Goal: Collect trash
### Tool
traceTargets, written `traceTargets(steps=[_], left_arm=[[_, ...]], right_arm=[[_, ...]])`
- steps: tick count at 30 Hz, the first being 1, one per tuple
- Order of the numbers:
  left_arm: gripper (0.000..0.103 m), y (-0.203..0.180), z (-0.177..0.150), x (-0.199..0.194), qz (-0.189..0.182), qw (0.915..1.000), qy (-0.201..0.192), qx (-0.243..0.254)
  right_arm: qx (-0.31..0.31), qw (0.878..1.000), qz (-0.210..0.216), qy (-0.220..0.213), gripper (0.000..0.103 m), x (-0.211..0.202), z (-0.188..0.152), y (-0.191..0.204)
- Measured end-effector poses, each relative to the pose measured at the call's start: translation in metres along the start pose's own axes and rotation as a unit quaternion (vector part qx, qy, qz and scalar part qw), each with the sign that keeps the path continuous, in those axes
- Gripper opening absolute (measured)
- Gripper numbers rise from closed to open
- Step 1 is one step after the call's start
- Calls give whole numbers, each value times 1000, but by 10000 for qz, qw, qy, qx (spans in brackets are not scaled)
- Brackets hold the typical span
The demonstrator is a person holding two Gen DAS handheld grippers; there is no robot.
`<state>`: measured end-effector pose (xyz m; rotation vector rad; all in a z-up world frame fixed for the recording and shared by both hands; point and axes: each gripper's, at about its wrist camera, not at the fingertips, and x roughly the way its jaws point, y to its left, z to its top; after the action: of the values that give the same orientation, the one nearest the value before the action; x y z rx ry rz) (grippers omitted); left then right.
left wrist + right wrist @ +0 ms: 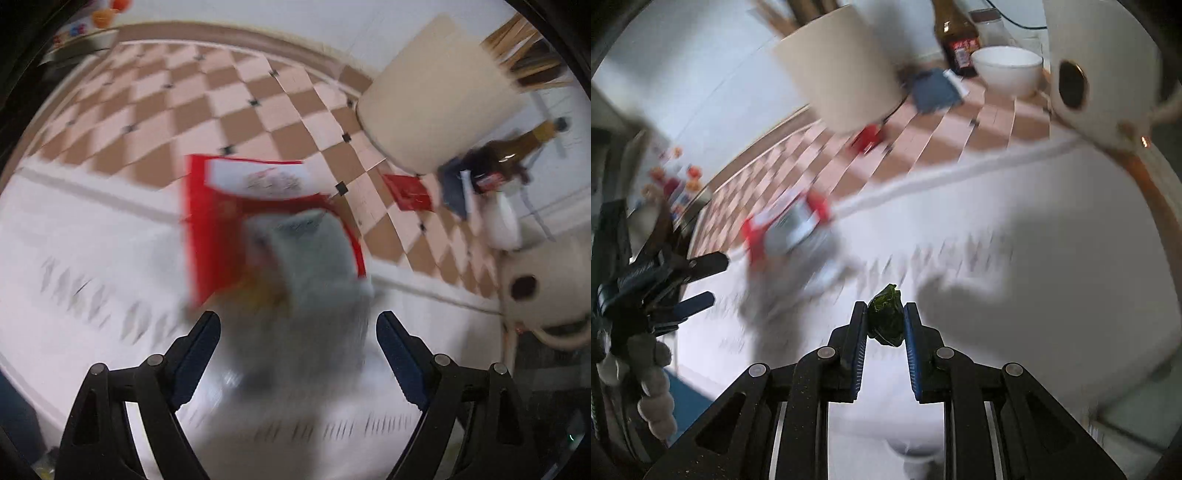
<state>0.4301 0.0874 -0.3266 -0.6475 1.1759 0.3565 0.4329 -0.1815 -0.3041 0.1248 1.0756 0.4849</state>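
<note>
- The right gripper (885, 322) pinches a crumpled dark green wrapper (885, 320) between its blue-padded fingers, above the white cloth covering the near part of the table (1052, 266).
- The left gripper (298, 334) is spread wide with nothing between its fingers; just ahead of it a blurred red-and-white packet (221, 218) with a pale grey piece on top lies at the edge of the white cloth and the checkered tablecloth (207, 110).
- A smaller red wrapper (408, 192) lies on the checkered tablecloth, near the foot of a cream lampshade (439, 99).
- Beyond it stand a brown bottle (955, 33), a white bowl (1006, 70) and a blue packet (936, 90).
</note>
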Motion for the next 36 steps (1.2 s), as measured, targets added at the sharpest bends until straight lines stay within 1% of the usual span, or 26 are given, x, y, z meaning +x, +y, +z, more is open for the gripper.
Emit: traceTargets(steps=[1,2,3,4,5,6,8,10,12,14,16,17,20,22,24,25,26,27,28,29,31,32,33,34,35,36], left_arm=[[75,-9,6,16,234,9997,106,50],[64,-14,11,31,454,9987,207,133],[46,-19,16,41,827,9960,209,273],[3,-26,18,40,1035,9936,34,452],[0,-31,19,42,1093,9922,73,598],[0,-32,19,39,1160,9916,19,581],[0,-34,16,24,1325,9882,-275,719],[0,-33,5,-7,1249,9873,-574,792],[0,-35,-14,-43,1272,9821,-956,1003],[0,-22,-50,-83,1175,9804,-1144,1092],[0,-13,-83,-98,1078,9822,-1093,1085],[0,-4,-106,-103,1033,9837,-1004,1078],[0,30,-169,-88,1001,9881,-501,1059],[0,49,-209,-72,982,9888,-141,1116],[0,69,-251,-54,995,9884,238,1122],[0,80,-268,-44,959,9888,409,1064],[0,98,-284,-26,918,9894,592,955],[0,109,-294,-10,922,9893,700,893],[0,121,-303,9,929,9890,806,819],[0,134,-312,32,919,9888,908,745],[0,159,-327,86,868,9880,1133,584],[0,175,-335,124,798,9873,1308,427],[0,187,-342,150,752,9865,1421,318],[0,199,-348,185,657,9845,1610,204],[0,212,-354,218,599,9819,1797,72],[0,221,-363,242,532,9793,1951,-14]], right_arm=[[17,10000,-40,-12,21,10,17,-9],[38,10000,-78,-17,21,14,29,-15],[64,9999,-117,-9,21,20,37,-23],[106,9998,-149,12,21,26,44,-29],[182,9997,-175,52,21,32,49,-37],[250,9995,-170,89,21,34,52,-43],[358,9991,-198,130,20,38,53,-55],[426,9987,-229,153,20,36,49,-64],[500,9984,-193,173,20,28,45,-71],[481,9986,-125,184,20,13,37,-71],[311,9993,-15,198,20,-4,22,-65],[232,9995,32,227,20,-13,12,-61],[-26,9987,177,485,19,-30,-30,-45],[-113,9966,237,779,16,-32,-68,-35],[-132,9926,232,1185,15,-25,-117,-26],[-129,9904,200,1365,15,-20,-143,-23],[-126,9886,184,1490,15,-15,-162,-21],[-116,9870,165,1597,14,-9,-182,-20],[-72,9847,140,1738,9,6,-210,-20],[-39,9827,148,1844,8,19,-227,-22],[99,9778,145,2089,8,63,-270,-29],[106,9762,139,2163,8,83,-287,-33],[150,9747,161,2224,8,104,-303,-37],[268,9726,221,2298,8,136,-324,-46],[329,9708,263,2361,8,157,-336,-52],[404,9692,300,2410,8,182,-351,-59]])
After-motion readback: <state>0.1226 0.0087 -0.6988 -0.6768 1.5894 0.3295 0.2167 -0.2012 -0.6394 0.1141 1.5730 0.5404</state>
